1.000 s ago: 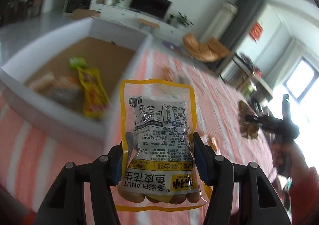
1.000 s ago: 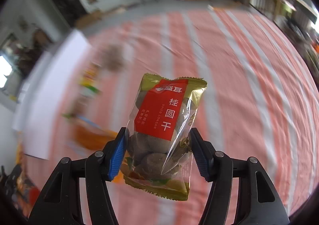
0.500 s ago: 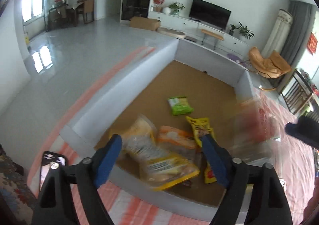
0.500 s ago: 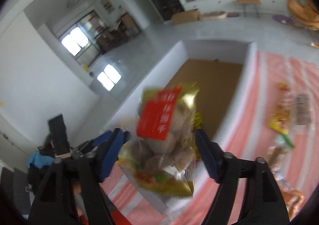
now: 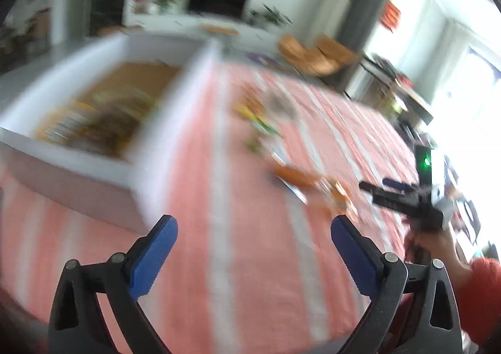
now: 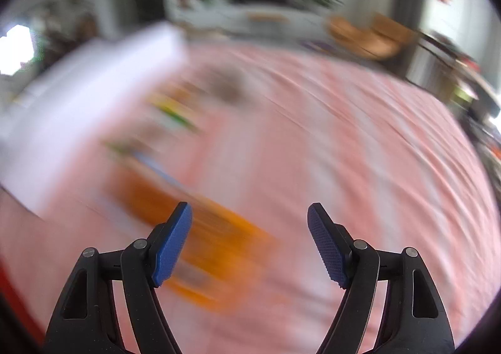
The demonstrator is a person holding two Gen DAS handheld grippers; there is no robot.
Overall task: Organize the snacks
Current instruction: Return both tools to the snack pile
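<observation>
Our left gripper and right gripper both gape wide, holding nothing. Beyond them, blurred snack packets lie scattered on the striped pink cloth, others inside the white box; we can read no labels.

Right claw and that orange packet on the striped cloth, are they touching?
Cannot tell. In the right wrist view the open right claw overlaps the orange packet, but motion blur hides any gap.

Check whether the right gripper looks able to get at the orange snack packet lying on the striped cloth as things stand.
Probably yes. The right gripper is open and empty, and the orange snack packet lies flat on the striped cloth just ahead, with nothing visible between them. Heavy blur hides the packet's exact edges.
</observation>
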